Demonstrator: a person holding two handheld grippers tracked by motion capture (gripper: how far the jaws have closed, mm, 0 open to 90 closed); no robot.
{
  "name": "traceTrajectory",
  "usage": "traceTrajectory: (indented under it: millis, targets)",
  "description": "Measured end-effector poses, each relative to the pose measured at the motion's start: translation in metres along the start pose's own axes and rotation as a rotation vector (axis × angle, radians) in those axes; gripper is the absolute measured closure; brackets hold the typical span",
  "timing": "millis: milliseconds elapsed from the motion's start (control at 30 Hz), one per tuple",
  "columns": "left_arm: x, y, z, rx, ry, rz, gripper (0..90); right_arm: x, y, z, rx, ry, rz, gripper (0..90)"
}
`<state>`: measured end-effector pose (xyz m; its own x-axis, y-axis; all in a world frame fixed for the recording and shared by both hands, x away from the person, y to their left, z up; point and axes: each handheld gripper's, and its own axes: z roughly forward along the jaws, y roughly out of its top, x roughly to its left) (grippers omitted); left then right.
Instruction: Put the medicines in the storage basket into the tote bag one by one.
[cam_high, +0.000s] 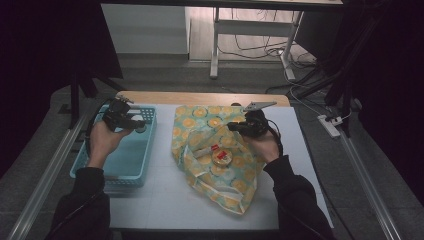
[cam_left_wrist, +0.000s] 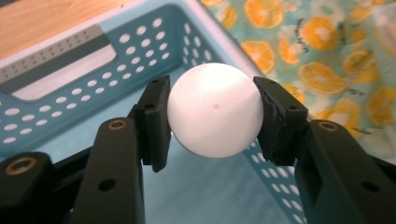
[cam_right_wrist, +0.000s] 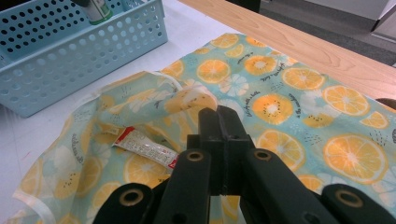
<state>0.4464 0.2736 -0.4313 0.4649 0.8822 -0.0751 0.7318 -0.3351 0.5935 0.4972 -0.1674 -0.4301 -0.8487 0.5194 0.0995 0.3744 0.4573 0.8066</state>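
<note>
A smooth white ball (cam_left_wrist: 215, 121) is clamped between the two black pads of my left gripper (cam_left_wrist: 212, 89), which is shut on it. In the high view this left gripper (cam_high: 131, 121) hovers over the far end of a light blue perforated basket (cam_high: 142, 160). My right gripper (cam_right_wrist: 220, 115) has its jaws pressed together with nothing seen between them. It hangs above an orange-slice patterned cloth (cam_right_wrist: 289, 93), and the high view shows the right gripper (cam_high: 234, 127) over the cloth's (cam_high: 200, 120) right half. On the cloth lie a red and white sachet (cam_right_wrist: 147, 149) and a round yellow item (cam_high: 221, 157).
The basket (cam_right_wrist: 70, 56) stands left of the cloth on a white mat (cam_high: 165, 200) and holds a green and white tube (cam_right_wrist: 95, 9). A wooden table edge (cam_high: 200, 97) runs behind. Metal rails (cam_high: 45, 185) flank the table, and a desk frame (cam_high: 215, 45) stands beyond.
</note>
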Motion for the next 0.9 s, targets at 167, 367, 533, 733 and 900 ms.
traceTrajectory:
  millis: [167,367,533,733,900]
  targets:
    - [-0.010,0.004,-0.007,-0.023,-0.036,0.022,50.6,0.000,0.001,0.000,0.000,0.001,0.000,90.0]
    - [-0.028,0.010,-0.009,-0.033,-0.085,0.073,50.5,0.001,0.002,0.001,-0.002,0.002,-0.004,90.0]
    - [-0.049,0.018,-0.008,-0.035,-0.118,0.131,50.5,0.001,0.002,0.001,-0.003,0.002,-0.005,90.0]
    - [-0.074,0.029,-0.006,-0.045,-0.179,0.184,50.6,0.000,0.001,0.000,-0.006,0.001,-0.003,90.0]
    - [-0.096,0.036,-0.002,-0.042,-0.228,0.229,50.6,0.000,0.000,-0.001,-0.009,0.002,0.001,90.0]
